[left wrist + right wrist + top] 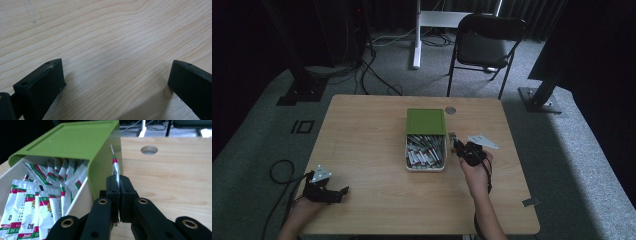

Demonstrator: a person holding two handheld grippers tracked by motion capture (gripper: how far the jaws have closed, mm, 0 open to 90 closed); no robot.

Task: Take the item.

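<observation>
Wooden table (pixel 372 165), sachet lifted from the box.
Right gripper (pixel 117 185) pinches one sachet (pixel 115 167) edgewise beside the box (pixel 75 142); left gripper (pixel 115 82) rests released.

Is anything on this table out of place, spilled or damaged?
Nothing is spilled or damaged. The box of sachets stands straight with its green lid slid halfway back. One sachet is outside it, pinched edge-on in the right gripper beside the lid. The left gripper rests open on bare table.

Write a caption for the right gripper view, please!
Right gripper pinches one sachet beside the green-lidded box of sachets.
</observation>
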